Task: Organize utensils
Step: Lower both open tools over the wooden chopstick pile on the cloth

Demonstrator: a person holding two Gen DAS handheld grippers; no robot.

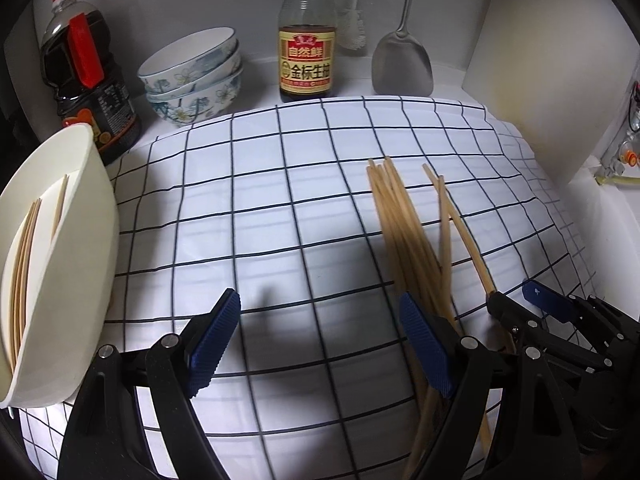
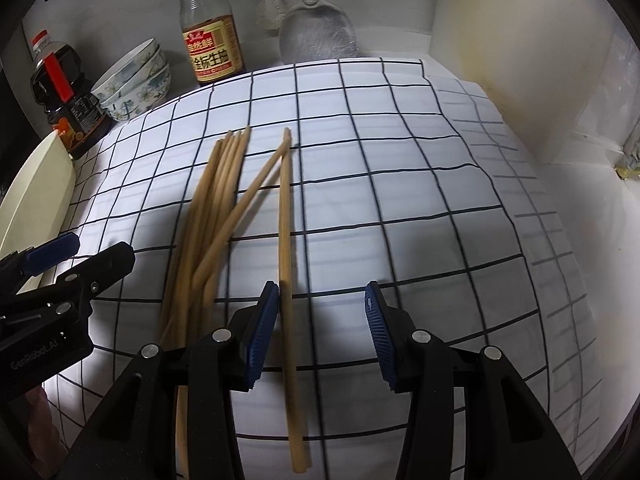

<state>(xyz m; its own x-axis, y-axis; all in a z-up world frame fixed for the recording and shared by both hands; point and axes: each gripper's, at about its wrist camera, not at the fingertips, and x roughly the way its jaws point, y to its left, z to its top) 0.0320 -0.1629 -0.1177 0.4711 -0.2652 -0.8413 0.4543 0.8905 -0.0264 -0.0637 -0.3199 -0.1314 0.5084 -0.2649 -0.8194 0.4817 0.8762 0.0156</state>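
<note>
Two grippers seen low over checked cloth (image 2: 400,200) on surface. Left gripper (image 1: 320,344) fingers spread wide, nothing held. Right gripper (image 2: 322,336) fingers open, one loose chopstick (image 2: 286,240) lying just inside left finger, likely lined up for pickup. Remaining chopsticks (image 2: 212,208) bunched beside. White holder (image 1: 60,264) at left, tilted, some chopsticks already inside. Soy bottle (image 1: 307,60) at back, label "金标生抽".

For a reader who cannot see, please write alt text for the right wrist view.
The open right gripper hovers low over loose wooden chopsticks on a checked cloth; one chopstick lies between its fingers. Behind stand a soy sauce bottle, stacked bowls and a metal spatula.
</note>
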